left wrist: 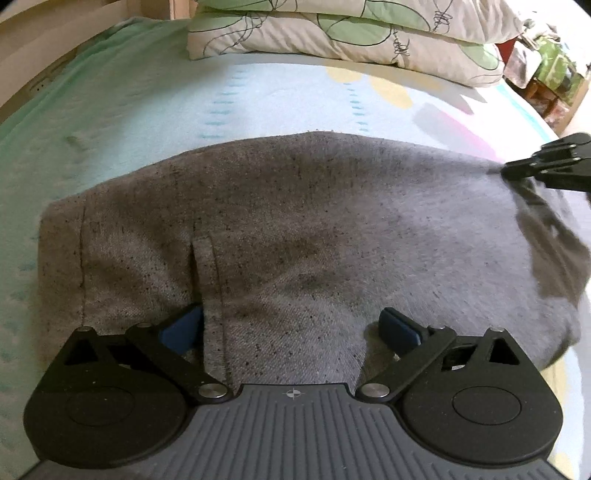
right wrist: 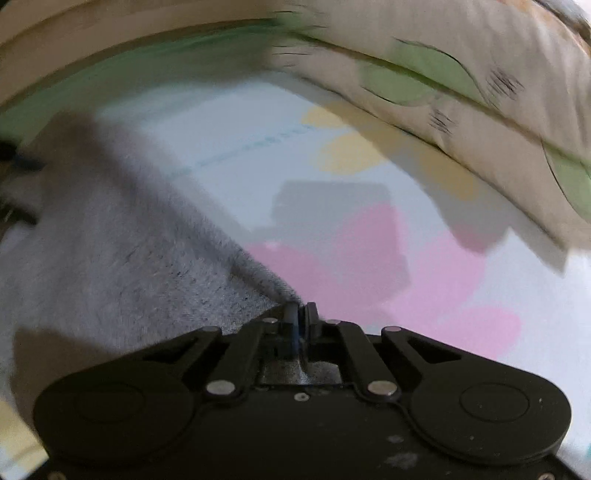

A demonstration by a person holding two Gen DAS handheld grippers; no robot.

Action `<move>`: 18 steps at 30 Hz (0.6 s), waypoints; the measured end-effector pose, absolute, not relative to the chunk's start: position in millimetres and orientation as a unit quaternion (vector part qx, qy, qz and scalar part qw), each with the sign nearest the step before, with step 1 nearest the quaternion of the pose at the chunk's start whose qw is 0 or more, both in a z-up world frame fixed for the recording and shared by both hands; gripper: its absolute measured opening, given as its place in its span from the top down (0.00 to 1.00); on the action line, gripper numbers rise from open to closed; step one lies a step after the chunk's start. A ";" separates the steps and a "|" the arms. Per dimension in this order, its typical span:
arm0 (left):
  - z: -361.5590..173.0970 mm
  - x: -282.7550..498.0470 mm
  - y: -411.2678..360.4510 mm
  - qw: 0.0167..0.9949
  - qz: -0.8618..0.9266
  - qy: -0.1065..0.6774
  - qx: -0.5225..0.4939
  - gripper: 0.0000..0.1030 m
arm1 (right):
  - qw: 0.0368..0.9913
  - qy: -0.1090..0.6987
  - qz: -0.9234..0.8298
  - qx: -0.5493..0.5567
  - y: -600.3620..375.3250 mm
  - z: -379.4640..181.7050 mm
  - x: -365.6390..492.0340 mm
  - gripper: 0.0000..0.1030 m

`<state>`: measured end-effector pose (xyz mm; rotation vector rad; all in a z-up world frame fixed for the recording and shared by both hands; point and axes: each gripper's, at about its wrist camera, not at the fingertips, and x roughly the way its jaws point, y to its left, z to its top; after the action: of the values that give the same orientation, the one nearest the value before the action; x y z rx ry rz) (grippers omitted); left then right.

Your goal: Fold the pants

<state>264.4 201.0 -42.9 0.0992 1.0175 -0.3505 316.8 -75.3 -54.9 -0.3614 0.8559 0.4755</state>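
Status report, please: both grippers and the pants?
Left gripper open over pants. Right gripper shut on pants edge. Pillows beyond, clear.

My bed (left wrist: 155, 110) wears a pale blue patterned sheet. On it lie the grey pants (left wrist: 295, 229). Stacked leaf-print pillows (left wrist: 332, 33) rest at its head.

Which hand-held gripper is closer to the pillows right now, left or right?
Right. The right hand-held gripper is clamped on the pants edge facing the pillows; the left hand-held gripper is open at the pants' near edge.
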 end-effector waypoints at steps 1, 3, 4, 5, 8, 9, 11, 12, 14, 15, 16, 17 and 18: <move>-42.1 265.1 201.6 0.855 -0.171 0.488 0.048 0.02 | 0.867 0.414 0.225 -0.162 -76.8 -58.5 319.4 0.96; -38.8 266.6 200.9 0.849 -0.176 0.496 0.051 0.02 | 0.869 0.414 0.223 -0.156 -74.6 -63.1 318.5 0.86; -35.6 267.7 199.9 0.845 -0.179 0.502 0.052 0.02 | 0.875 0.408 0.216 -0.145 -76.2 -62.6 317.3 0.79; -32.1 268.7 198.9 0.842 -0.178 0.506 0.049 0.03 | 0.884 0.402 0.206 -0.119 -81.3 -60.1 316.0 0.56; -16.7 273.3 196.6 0.847 -0.177 0.502 0.006 0.03 | 0.915 0.360 0.183 -0.012 -112.1 -43.6 302.3 0.45; -11.5 275.6 193.3 0.849 -0.178 0.497 -0.005 0.03 | 0.920 0.351 0.171 0.019 -125.7 -39.0 295.9 0.45; -5.2 281.7 181.4 0.855 -0.174 0.489 -0.007 0.03 | 0.930 0.338 0.137 0.049 -153.9 -33.7 281.5 0.45; -4.5 285.2 173.9 0.857 -0.172 0.486 -0.002 0.03 | 0.934 0.335 0.116 0.049 -168.9 -32.6 274.2 0.45; -8.9 292.2 160.2 0.859 -0.163 0.485 0.014 0.03 | 0.939 0.336 0.071 0.033 -201.1 -32.9 261.3 0.45; -12.8 295.9 154.8 0.860 -0.156 0.485 0.018 0.03 | 0.939 0.339 0.046 0.029 -219.5 -34.1 255.7 0.45; -16.0 298.6 152.7 0.861 -0.150 0.485 0.017 0.03 | 0.939 0.341 0.022 0.030 -237.7 -34.8 251.6 0.45; -19.7 300.6 153.1 0.863 -0.141 0.485 0.011 0.02 | 0.940 0.341 -0.007 0.033 -259.2 -34.2 246.9 0.45; -23.1 303.3 154.7 0.866 -0.130 0.484 0.002 0.02 | 0.940 0.337 -0.028 0.033 -277.7 -33.1 243.6 0.45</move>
<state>303.3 154.7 -23.1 0.0032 1.0131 -0.2723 243.6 -277.7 -33.1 0.0678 0.6887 -0.0579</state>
